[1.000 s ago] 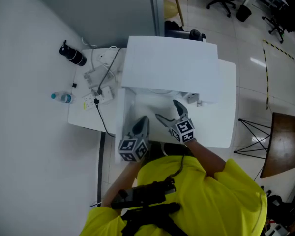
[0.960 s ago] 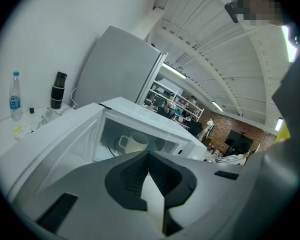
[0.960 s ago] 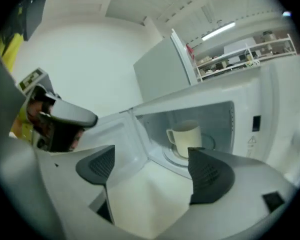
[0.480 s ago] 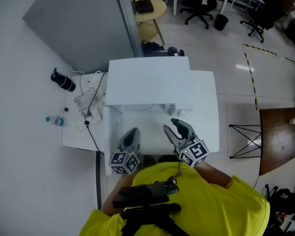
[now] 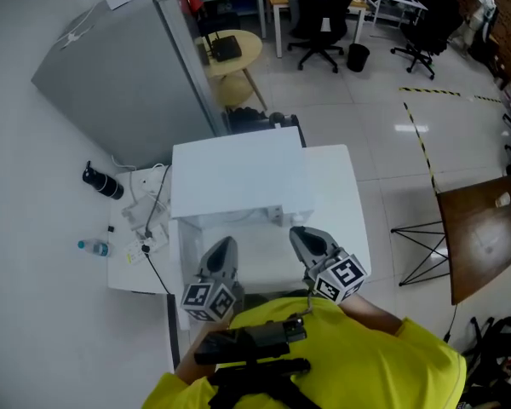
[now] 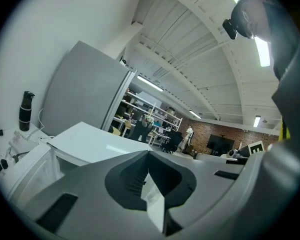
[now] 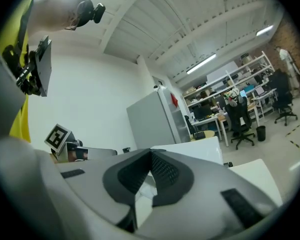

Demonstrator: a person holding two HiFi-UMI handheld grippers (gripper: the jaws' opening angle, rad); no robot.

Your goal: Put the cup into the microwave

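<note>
The white microwave point(image 5: 238, 177) stands on a white table point(image 5: 341, 186), seen from above in the head view. No cup shows in any view. My left gripper point(image 5: 223, 245) hovers before the microwave's left front corner, jaws closed together and empty; in the left gripper view point(image 6: 149, 154) the microwave's top point(image 6: 90, 144) lies beyond the tips. My right gripper point(image 5: 301, 233) is held before the right front, and its jaws have just been closing with nothing between them. In the right gripper view point(image 7: 151, 154) the tips meet over the white microwave top point(image 7: 200, 149).
Left of the microwave lie a black bottle point(image 5: 102, 181), a small water bottle point(image 5: 92, 247) and a power strip with cables point(image 5: 145, 228). A grey cabinet point(image 5: 119, 66) stands behind. A brown table point(image 5: 481, 233) and a black wire stand point(image 5: 417, 254) are at the right.
Both grippers have risen and drawn back toward the person's body. The right jaws went from open to shut. The head view has tipped up and shows more of the room.
</note>
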